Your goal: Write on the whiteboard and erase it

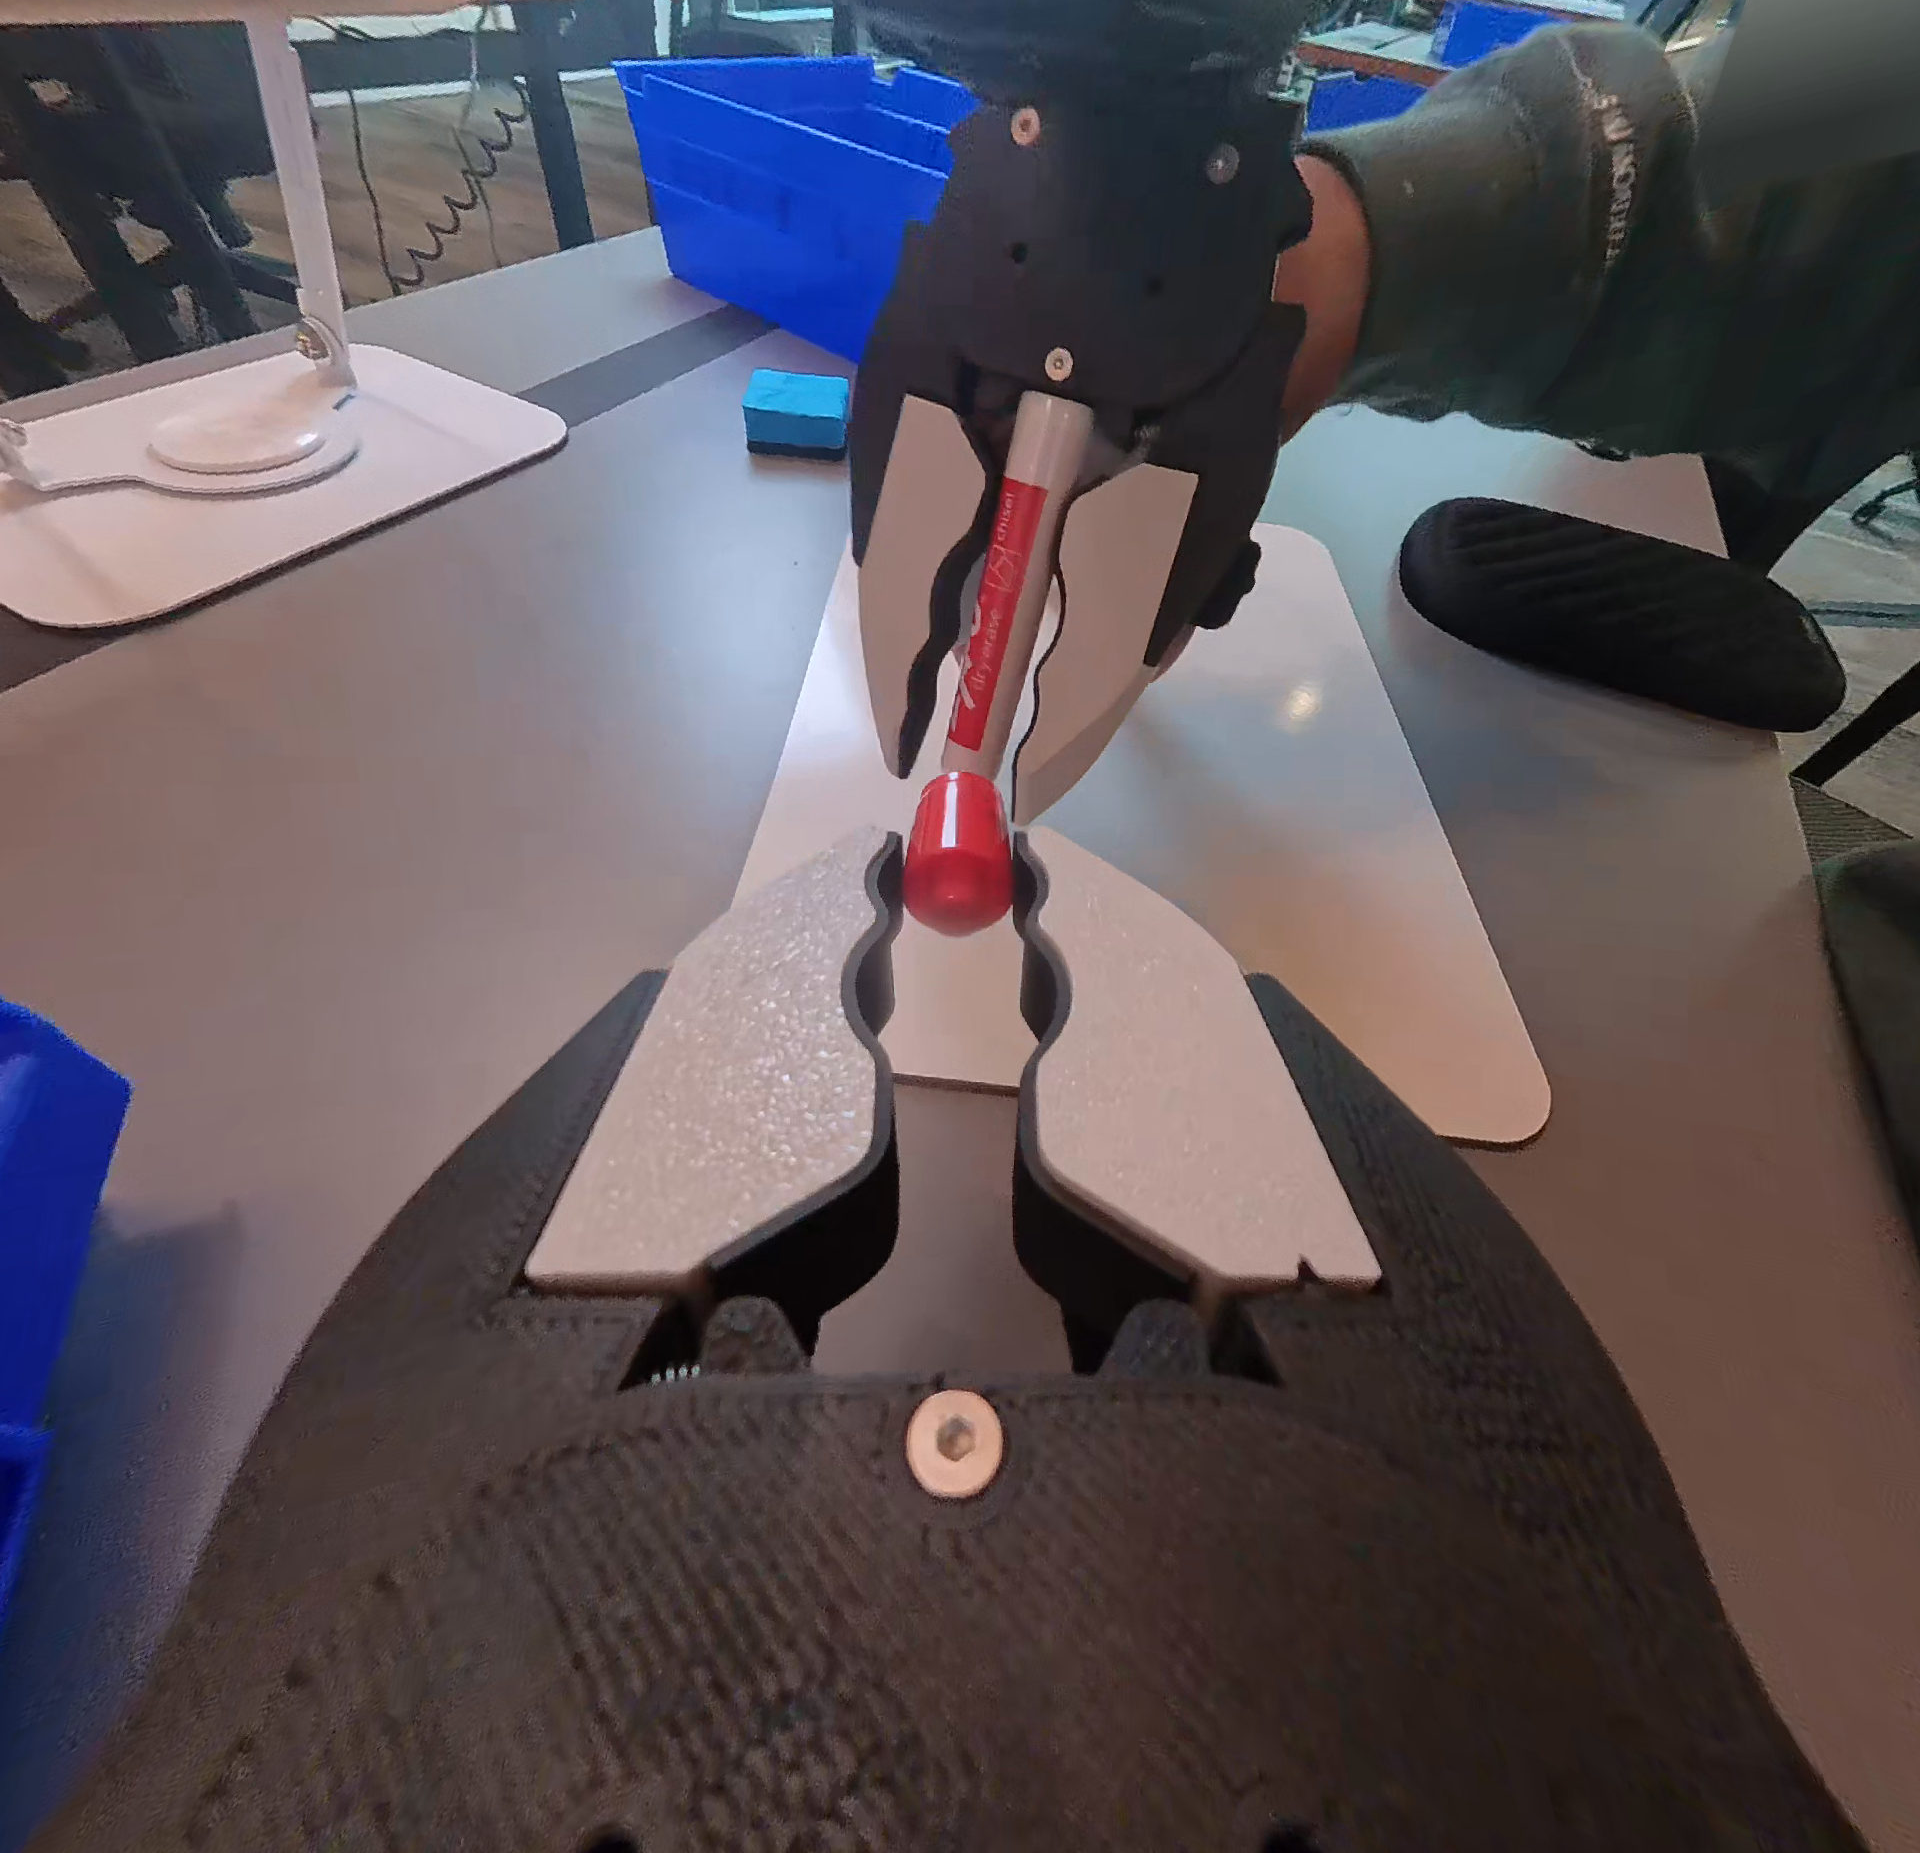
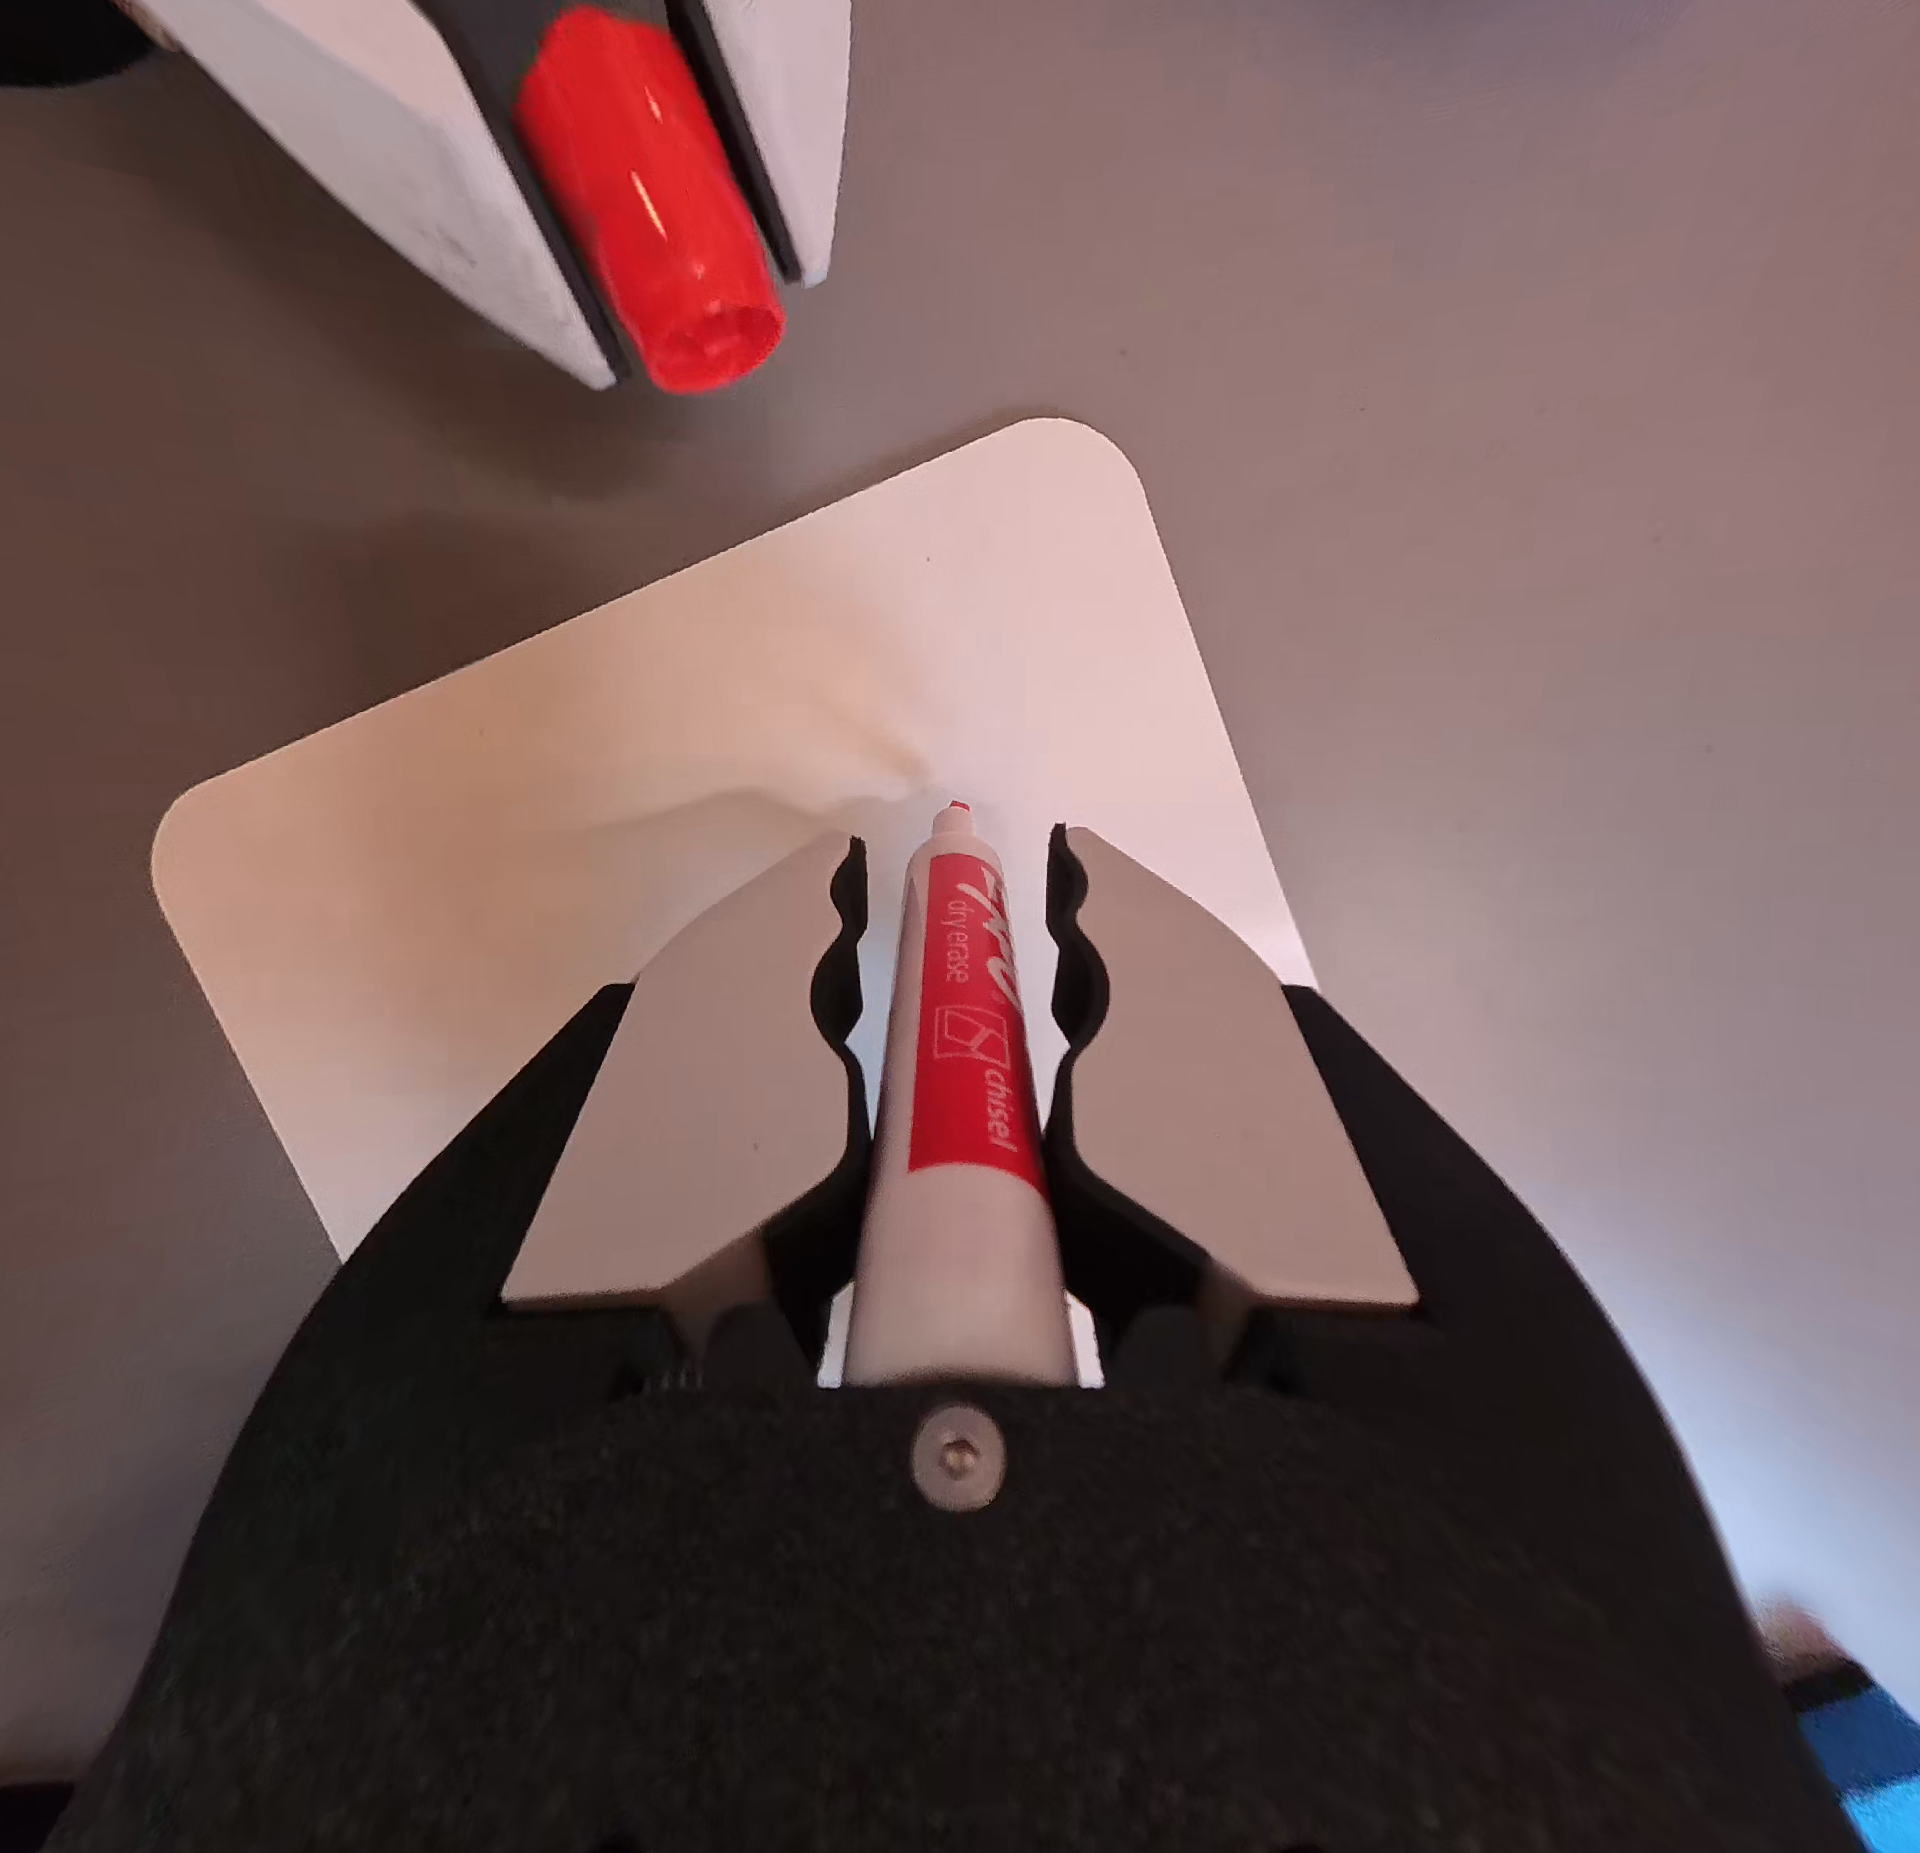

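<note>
Gripping the red cap point(image 1: 954, 858) between its fingertips, your left claw point(image 1: 951, 853) is closed on it, w/ the cap's open end facing the other tool. Your right claw point(image 2: 956, 837) is clamped on the marker point(image 2: 961, 1076) around the barrel, back near the finger roots; the fingertips aren't touching it. The marker is uncapped in the right wrist view, its red tip pointing down at the whiteboard point(image 2: 520, 764); can't tell if the tip is touching. The whiteboard is lying flat on the gray tabletop point(image 1: 364, 764), blank where visible. The blue eraser point(image 1: 795, 409) is sitting on the tabletop beyond the whiteboard, near a blue bin point(image 1: 769, 172).
</note>
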{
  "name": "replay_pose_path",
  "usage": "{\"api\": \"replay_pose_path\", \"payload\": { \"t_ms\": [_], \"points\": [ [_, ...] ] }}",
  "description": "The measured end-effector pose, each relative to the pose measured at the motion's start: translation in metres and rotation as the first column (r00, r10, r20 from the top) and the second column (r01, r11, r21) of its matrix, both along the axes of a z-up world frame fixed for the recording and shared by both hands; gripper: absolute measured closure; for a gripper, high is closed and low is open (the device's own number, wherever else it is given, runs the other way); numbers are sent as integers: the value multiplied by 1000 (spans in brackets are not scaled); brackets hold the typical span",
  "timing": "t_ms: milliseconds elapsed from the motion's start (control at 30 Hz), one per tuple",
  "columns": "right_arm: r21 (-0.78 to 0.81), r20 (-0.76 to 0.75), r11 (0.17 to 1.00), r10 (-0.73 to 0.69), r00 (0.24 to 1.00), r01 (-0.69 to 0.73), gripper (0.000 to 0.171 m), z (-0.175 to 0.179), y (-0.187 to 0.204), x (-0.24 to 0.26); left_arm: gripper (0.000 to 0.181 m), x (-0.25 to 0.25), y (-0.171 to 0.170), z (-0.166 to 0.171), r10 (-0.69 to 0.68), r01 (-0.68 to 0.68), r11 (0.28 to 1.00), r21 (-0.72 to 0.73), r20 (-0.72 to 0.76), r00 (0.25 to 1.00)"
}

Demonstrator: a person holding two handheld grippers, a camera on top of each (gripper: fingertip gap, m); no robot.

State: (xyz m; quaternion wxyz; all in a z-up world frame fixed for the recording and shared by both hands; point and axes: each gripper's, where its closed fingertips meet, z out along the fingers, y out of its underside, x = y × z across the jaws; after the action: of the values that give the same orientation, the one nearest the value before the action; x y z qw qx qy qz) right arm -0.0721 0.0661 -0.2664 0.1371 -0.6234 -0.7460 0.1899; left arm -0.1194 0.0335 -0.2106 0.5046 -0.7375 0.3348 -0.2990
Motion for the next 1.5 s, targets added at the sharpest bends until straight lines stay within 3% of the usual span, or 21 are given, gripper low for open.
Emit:
{"api": "replay_pose_path", "payload": {
  "t_ms": [800,1500],
  "points": [
    [55,201,998,25,979,-37,138,-6,5,9,162,11,-14,-4,-75,77,997,18,-105,992],
    [51,205,998,37,978,-49,138,-7,8,3,162,14,-15,-10,-99,98,995,-16,-108,989]
  ]
}}
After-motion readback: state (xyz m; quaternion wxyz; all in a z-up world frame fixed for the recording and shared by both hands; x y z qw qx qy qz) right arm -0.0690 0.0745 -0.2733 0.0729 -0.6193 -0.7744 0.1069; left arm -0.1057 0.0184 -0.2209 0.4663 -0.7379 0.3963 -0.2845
